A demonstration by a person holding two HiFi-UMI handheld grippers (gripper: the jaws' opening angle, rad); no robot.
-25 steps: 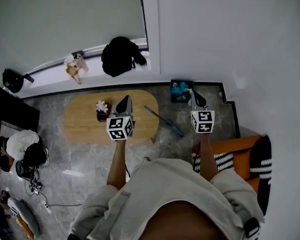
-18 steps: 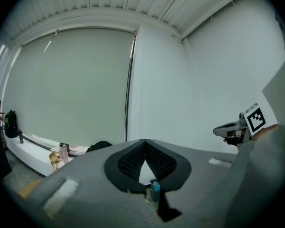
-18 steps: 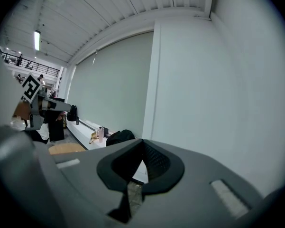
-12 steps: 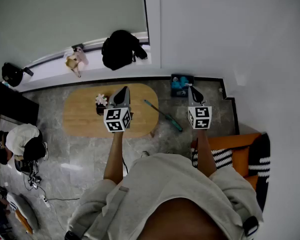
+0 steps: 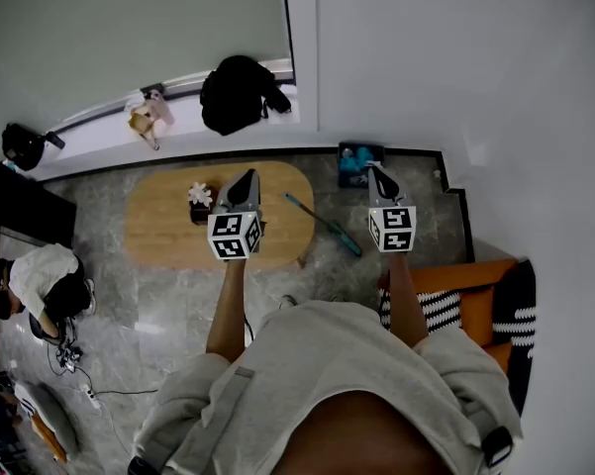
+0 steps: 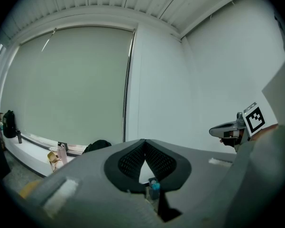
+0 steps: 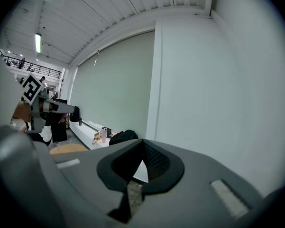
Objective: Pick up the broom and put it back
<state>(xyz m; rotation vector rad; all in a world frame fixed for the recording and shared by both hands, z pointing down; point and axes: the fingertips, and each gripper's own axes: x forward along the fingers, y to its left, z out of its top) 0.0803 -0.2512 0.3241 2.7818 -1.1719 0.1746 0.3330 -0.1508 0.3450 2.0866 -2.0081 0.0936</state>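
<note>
The broom (image 5: 324, 228) has a teal handle and lies slanted on the grey floor, between the oval table and the wall corner. Both grippers hover at about chest height, well above it, pointing toward the far wall. My left gripper (image 5: 246, 176) hangs over the table's right end, its jaws shut (image 6: 145, 141) with nothing between them. To the right of the broom, my right gripper (image 5: 374, 171) is also shut and empty (image 7: 143, 141). Neither one touches the broom.
An oval wooden table (image 5: 168, 236) carries a small flower pot (image 5: 200, 204). A dark box of blue things (image 5: 359, 163) stands against the wall. A black bag (image 5: 238, 107) lies on the window ledge. An orange sofa with striped cushions (image 5: 455, 305) is at right. A person crouches at left (image 5: 40, 285).
Both grippers stay shut and in much the same place. The head view has shifted slightly, so everything sits a little higher in the picture.
</note>
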